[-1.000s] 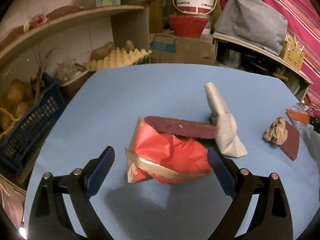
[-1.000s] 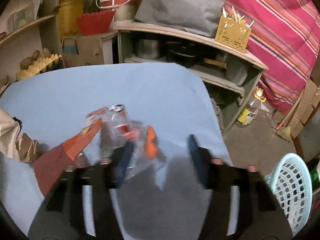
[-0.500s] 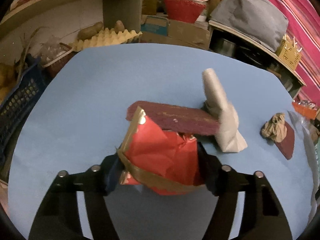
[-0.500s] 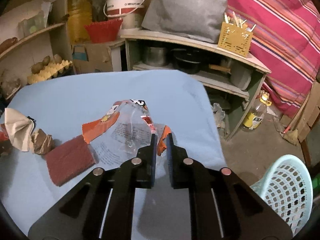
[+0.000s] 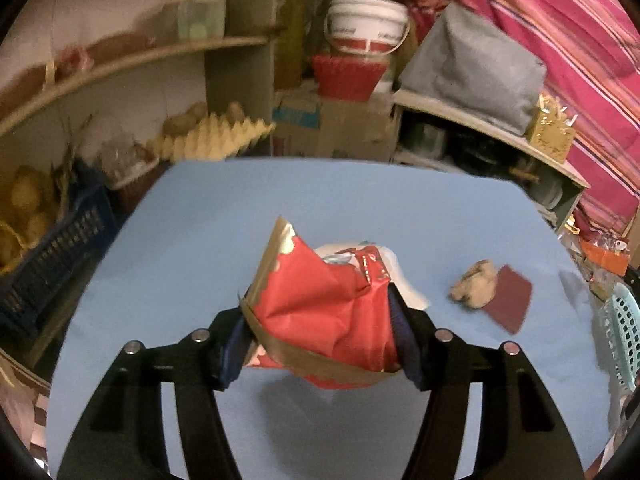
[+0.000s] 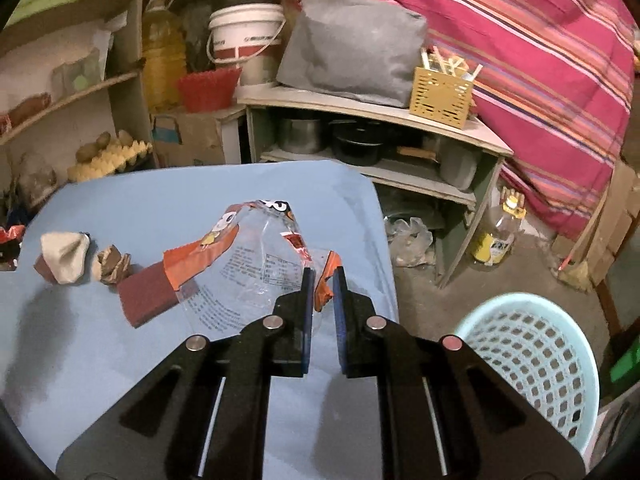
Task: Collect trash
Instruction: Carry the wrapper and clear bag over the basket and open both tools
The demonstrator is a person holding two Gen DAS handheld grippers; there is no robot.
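Observation:
My left gripper (image 5: 320,332) is shut on a crumpled red and gold wrapper (image 5: 324,312) and holds it above the blue table (image 5: 200,220). A crumpled brown paper (image 5: 472,284) and a maroon pad (image 5: 510,302) lie to its right. My right gripper (image 6: 321,280) is shut on the corner of a clear plastic bag with orange print (image 6: 244,264), lifted near the table's right edge. In the right wrist view, the maroon pad (image 6: 146,294), the brown paper (image 6: 112,264) and a white crumpled paper (image 6: 64,256) lie to the left. A pale blue basket (image 6: 536,364) stands on the floor to the right.
The basket also shows at the right edge of the left wrist view (image 5: 620,336). Shelves with pots (image 6: 360,148) stand behind the table. An egg tray (image 5: 208,140) and a dark blue crate (image 5: 48,264) sit to the left. An oil bottle (image 6: 496,232) stands on the floor.
My left gripper closed on the red wrapper and lifted it off the table. My right gripper closed on the plastic bag and raised it, swinging right so the basket shows more.

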